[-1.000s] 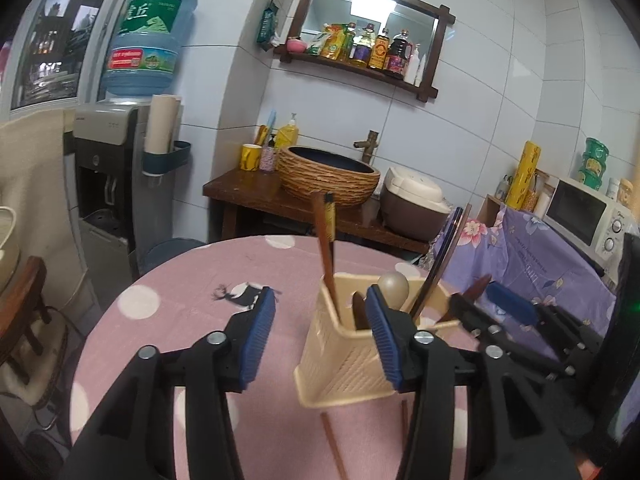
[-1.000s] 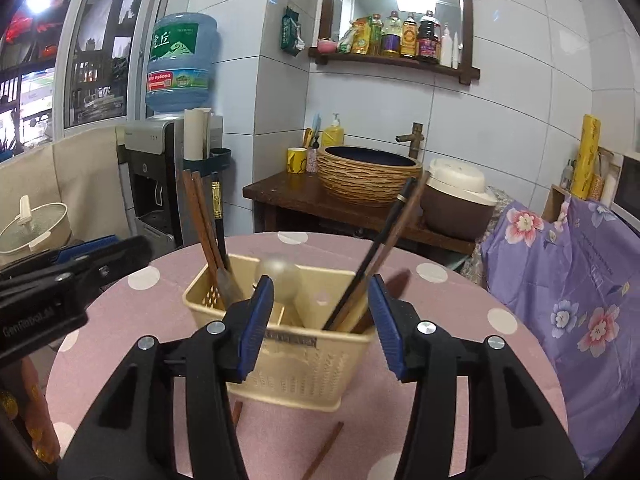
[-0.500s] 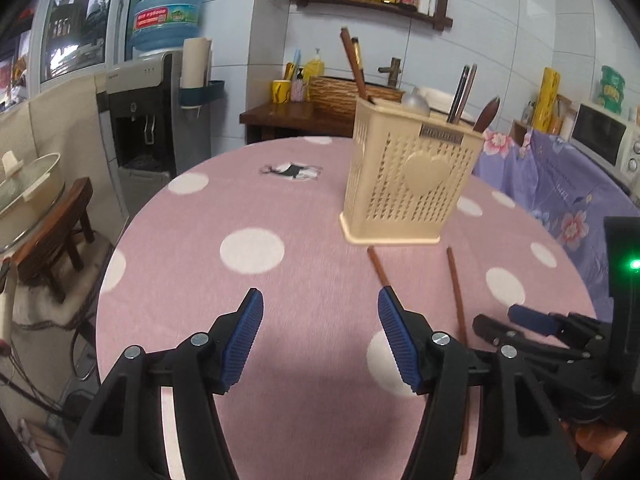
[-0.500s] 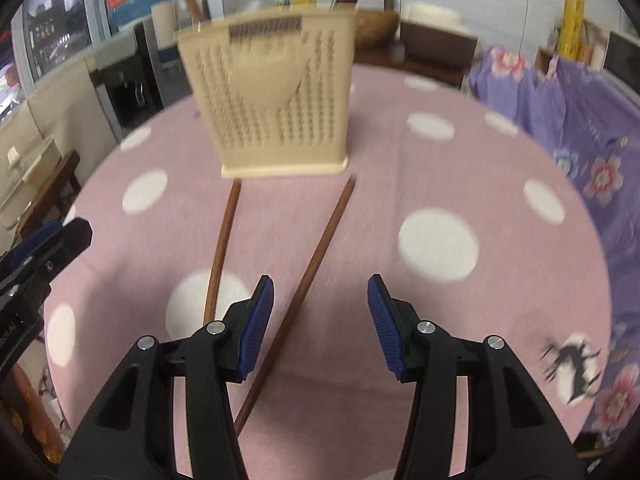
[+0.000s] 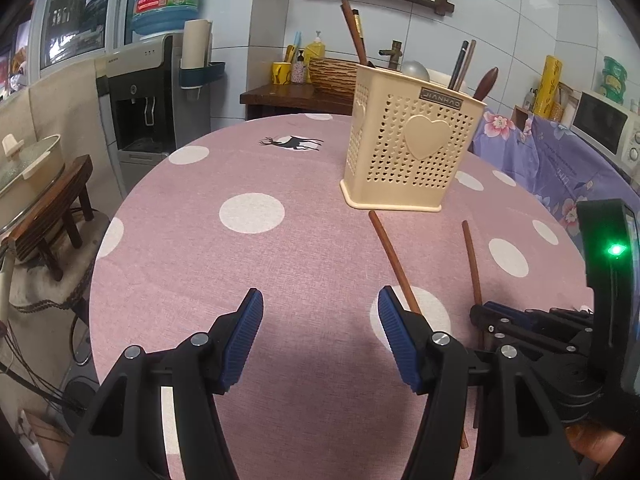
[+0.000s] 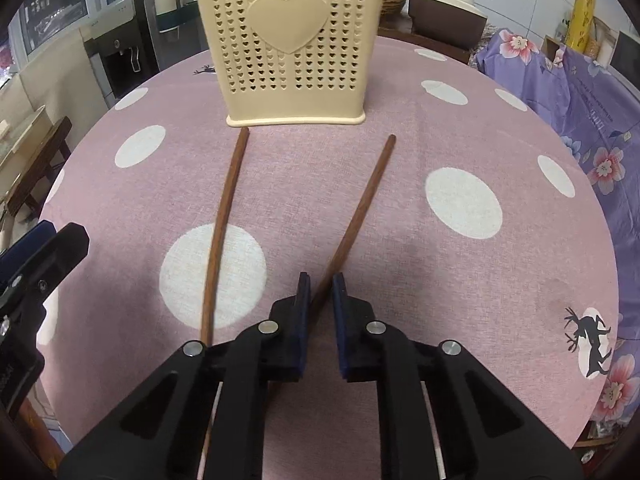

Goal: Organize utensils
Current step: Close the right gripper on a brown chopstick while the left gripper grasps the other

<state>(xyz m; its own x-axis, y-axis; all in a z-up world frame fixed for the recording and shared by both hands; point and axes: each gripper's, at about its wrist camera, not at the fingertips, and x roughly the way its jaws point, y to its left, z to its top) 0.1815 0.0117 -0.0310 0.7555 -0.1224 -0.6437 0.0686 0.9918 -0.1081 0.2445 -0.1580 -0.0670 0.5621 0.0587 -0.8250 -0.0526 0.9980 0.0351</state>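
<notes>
Two brown chopsticks lie on the pink dotted tablecloth (image 6: 460, 128) in front of a cream utensil holder (image 6: 288, 60) (image 5: 416, 152) that has utensils standing in it. My right gripper (image 6: 321, 278) is low over the cloth. Its jaws are closing, and the pads touch both sides of the right chopstick (image 6: 364, 200) (image 5: 471, 264) near its near end. The left chopstick (image 6: 224, 220) (image 5: 390, 252) lies free and runs behind the right finger of my left gripper (image 5: 320, 296). That gripper is open with nothing between its pads.
The round table's edge curves close on the left. Beyond it stand a stool with a lidded pot (image 5: 32, 164) and a water dispenser (image 5: 152, 92). A purple floral cloth (image 5: 560, 160) and a microwave (image 5: 608, 128) are on the right.
Both grippers came down from above the holder to the cloth in front of it. In the last half second the right jaws narrowed onto the right chopstick. The left jaws widened slightly.
</notes>
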